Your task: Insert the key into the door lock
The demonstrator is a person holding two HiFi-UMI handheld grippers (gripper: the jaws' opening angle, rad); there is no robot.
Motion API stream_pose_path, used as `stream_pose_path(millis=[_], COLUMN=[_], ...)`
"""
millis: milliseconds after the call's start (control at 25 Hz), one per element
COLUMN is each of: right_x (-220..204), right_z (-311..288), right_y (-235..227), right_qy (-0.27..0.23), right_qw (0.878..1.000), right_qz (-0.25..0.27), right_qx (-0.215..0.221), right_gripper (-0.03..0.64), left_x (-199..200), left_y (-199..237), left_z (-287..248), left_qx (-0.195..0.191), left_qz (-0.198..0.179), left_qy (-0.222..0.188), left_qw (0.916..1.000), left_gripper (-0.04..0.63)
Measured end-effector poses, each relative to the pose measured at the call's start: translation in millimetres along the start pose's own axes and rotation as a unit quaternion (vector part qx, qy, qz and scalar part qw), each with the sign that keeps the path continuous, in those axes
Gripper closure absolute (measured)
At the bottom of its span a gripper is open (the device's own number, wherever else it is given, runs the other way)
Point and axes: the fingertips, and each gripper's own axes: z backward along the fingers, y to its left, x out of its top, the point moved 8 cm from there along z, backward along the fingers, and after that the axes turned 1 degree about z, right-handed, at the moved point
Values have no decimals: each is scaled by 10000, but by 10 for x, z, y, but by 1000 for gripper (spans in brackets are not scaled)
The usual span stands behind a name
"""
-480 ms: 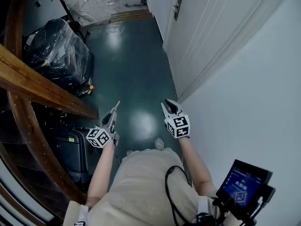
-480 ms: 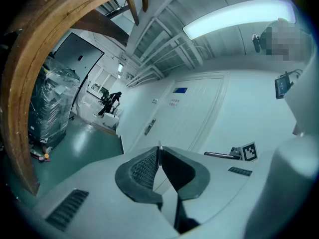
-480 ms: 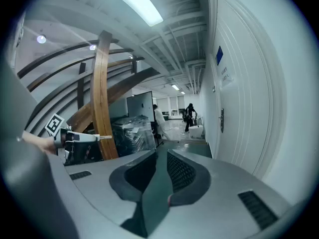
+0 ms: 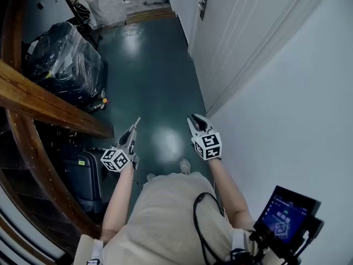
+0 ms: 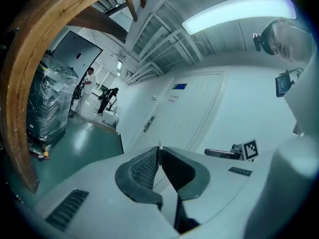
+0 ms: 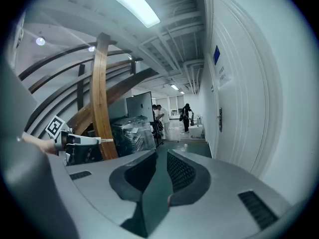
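Corridor scene from the head view: left gripper (image 4: 134,129) with jaws closed together on a thin key (image 6: 106,140), which projects from their tips over the green floor (image 4: 154,76). Right gripper (image 4: 197,121) is held just beside it, jaws apart with nothing between them. Door lock (image 4: 204,5) sits on the white door (image 4: 242,32) at the right, well ahead of both grippers.
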Motion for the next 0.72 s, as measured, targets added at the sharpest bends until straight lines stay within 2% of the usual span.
stream_pose_path(millis=[280,720], right_x=[-34,125], right_z=[121,171], right_y=[-76,-785], right_qy=[-166,-175], right_qw=[9995,9987], right_qz=[-105,47], right_qx=[242,474], right_gripper=[538,538], left_x=[-114,-214], left_y=[-156,-671], left_z=[-78,-669], left_qx=[20,242], left_qz=[-14,34], left_qy=[-87,-207], left_qw=[10000,9995], left_gripper=[561,560])
